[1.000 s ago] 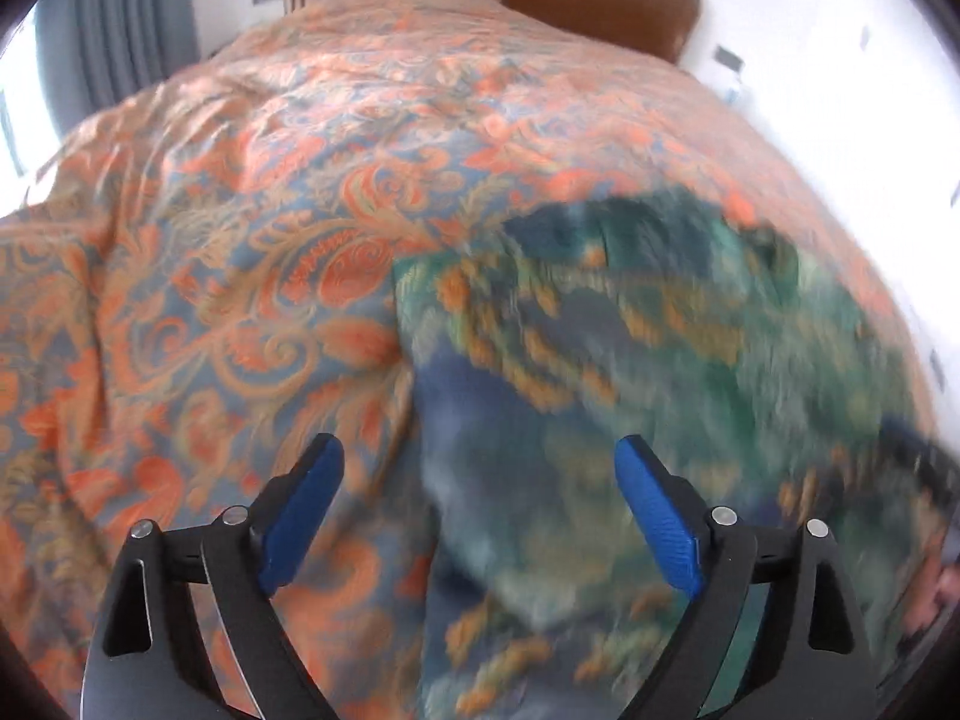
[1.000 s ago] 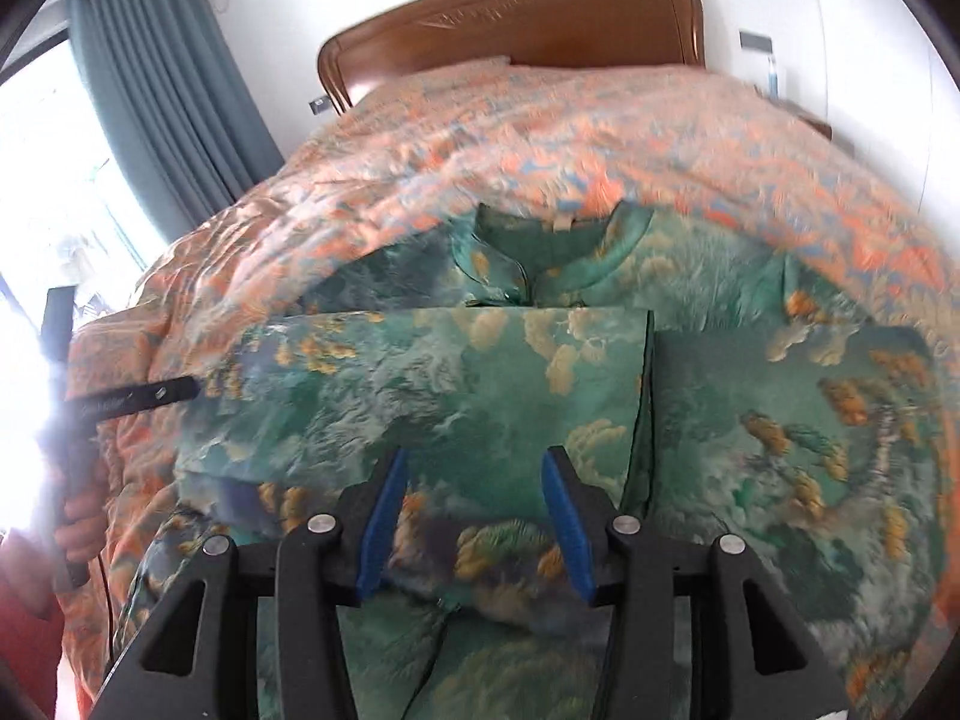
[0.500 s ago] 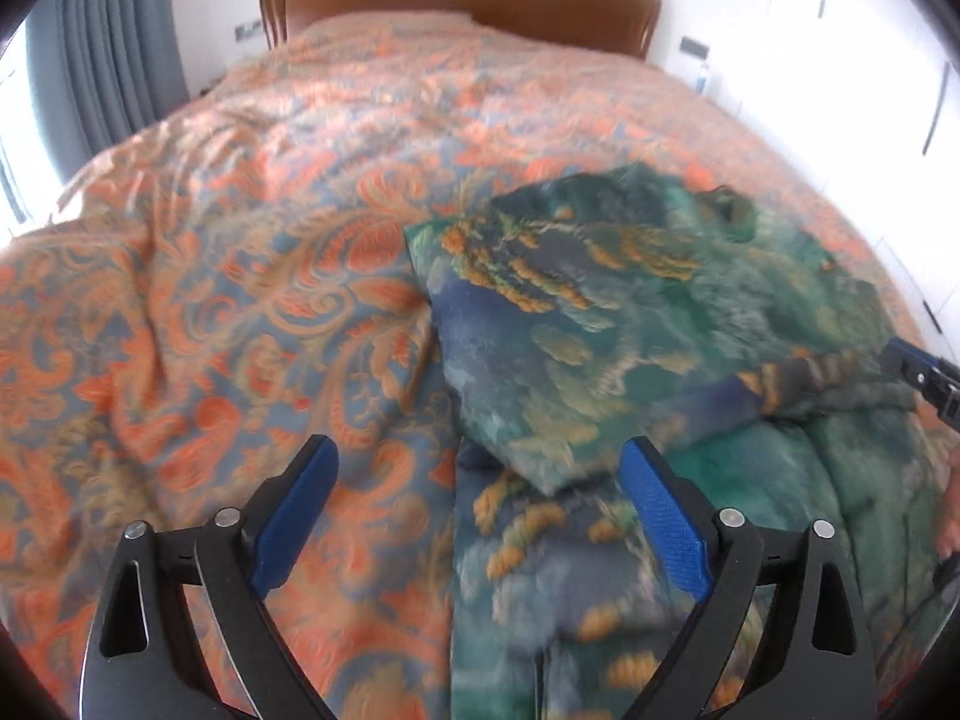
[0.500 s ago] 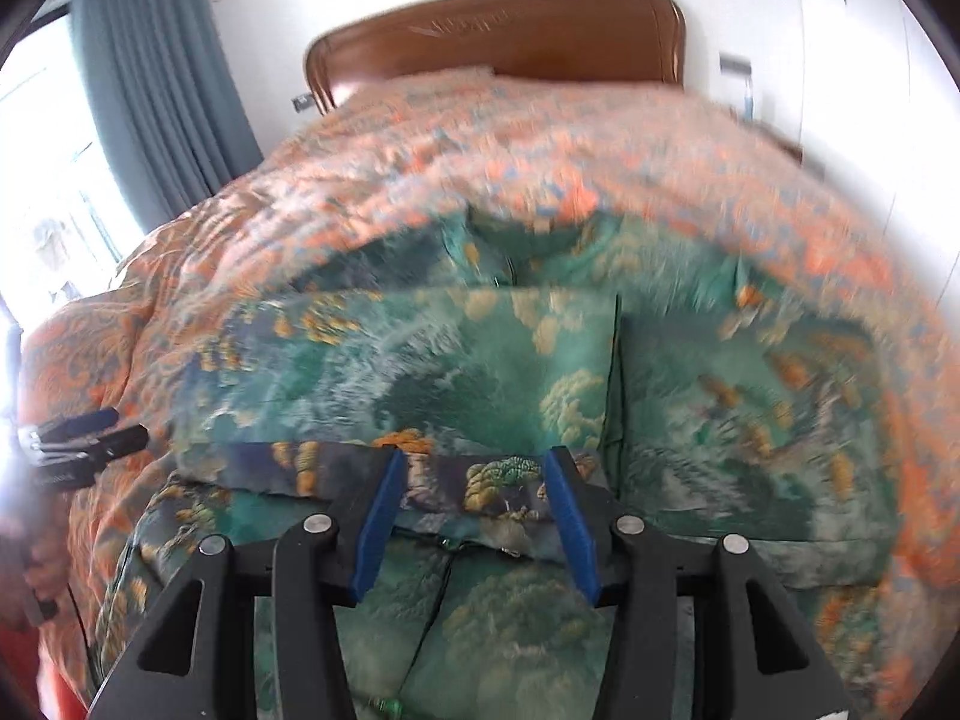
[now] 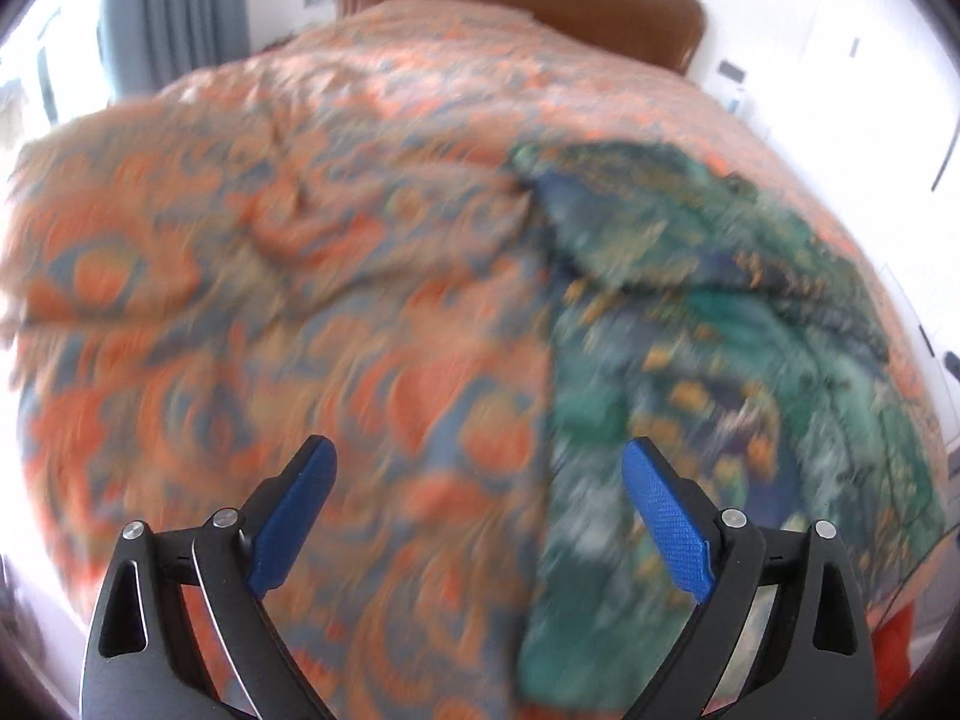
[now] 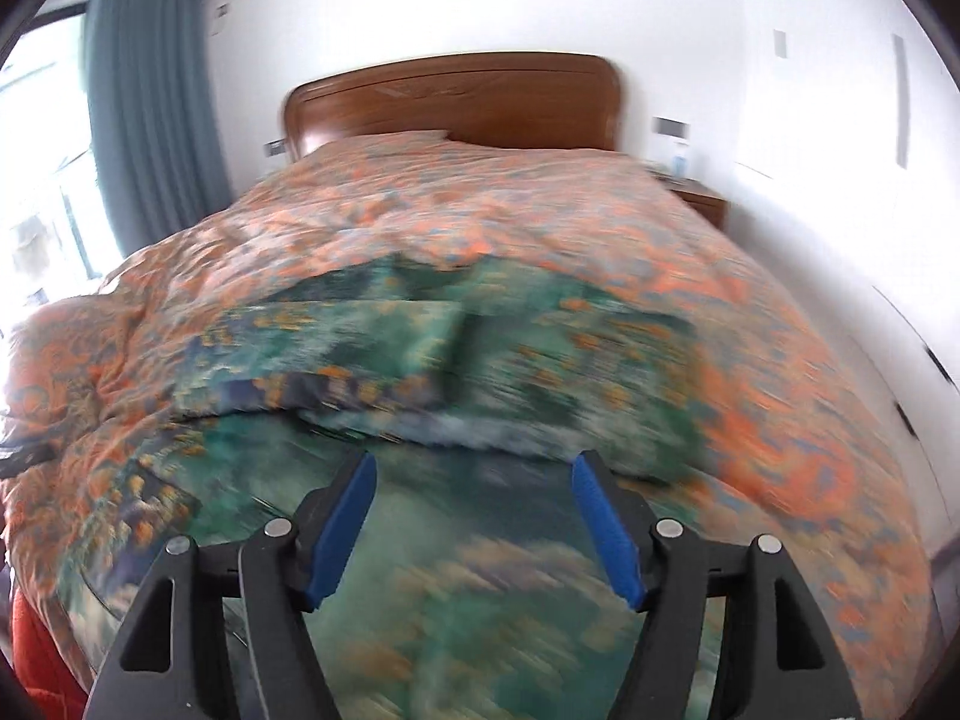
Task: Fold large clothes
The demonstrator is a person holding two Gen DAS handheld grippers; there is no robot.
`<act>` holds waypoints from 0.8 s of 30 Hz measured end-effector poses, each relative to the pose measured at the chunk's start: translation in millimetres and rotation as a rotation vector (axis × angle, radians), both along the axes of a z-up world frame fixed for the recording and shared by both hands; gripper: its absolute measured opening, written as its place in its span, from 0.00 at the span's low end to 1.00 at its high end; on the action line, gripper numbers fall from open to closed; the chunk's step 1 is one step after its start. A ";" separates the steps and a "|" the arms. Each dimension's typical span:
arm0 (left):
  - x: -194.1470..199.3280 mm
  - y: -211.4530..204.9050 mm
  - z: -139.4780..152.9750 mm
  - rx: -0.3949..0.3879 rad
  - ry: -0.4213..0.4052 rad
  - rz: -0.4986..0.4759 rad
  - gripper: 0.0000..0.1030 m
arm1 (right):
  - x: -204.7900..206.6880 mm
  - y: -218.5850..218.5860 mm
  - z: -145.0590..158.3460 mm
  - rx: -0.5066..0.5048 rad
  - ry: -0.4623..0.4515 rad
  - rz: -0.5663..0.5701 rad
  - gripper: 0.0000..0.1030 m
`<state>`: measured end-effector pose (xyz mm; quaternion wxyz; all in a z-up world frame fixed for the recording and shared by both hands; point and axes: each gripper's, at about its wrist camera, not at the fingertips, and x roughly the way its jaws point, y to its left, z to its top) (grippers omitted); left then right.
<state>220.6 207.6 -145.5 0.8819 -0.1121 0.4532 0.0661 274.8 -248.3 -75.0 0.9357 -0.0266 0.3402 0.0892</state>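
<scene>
A large green garment with orange and blue print (image 6: 420,348) lies on the bed, its upper part folded across with a dark blue band along the fold. In the left wrist view the garment (image 5: 720,324) lies to the right. My left gripper (image 5: 477,516) is open and empty above the bedspread beside the garment's left edge. My right gripper (image 6: 474,516) is open and empty above the garment's lower part. Both views are blurred by motion.
The orange and blue paisley bedspread (image 6: 510,210) covers the whole bed. A wooden headboard (image 6: 456,102) stands at the far end, grey-blue curtains (image 6: 150,108) at the left, a nightstand (image 6: 696,192) at the right.
The right gripper has let go of the folded sleeve band, opened wider and pulled back. The left gripper has swung left and back, still open.
</scene>
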 end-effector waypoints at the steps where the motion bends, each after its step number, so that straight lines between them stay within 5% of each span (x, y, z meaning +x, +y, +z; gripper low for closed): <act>1: -5.8 1.1 -5.3 -0.007 0.014 0.008 0.94 | -5.8 -14.2 -1.1 -0.005 0.007 -0.024 0.68; 7: -26.4 -21.0 -39.1 -0.096 0.084 -0.012 0.94 | -46.2 -97.2 -23.7 0.008 0.138 -0.146 0.68; 12: -23.2 -50.6 -51.6 -0.042 0.100 -0.084 0.94 | -77.4 -139.7 -57.9 0.008 0.275 -0.183 0.68; 16: -14.8 -55.0 -58.2 -0.030 0.114 -0.117 0.94 | -88.1 -154.8 -74.2 0.063 0.334 -0.153 0.68; 24: -19.4 -58.4 -68.6 -0.141 0.172 -0.175 0.94 | -78.2 -151.1 -103.4 0.238 0.464 -0.090 0.66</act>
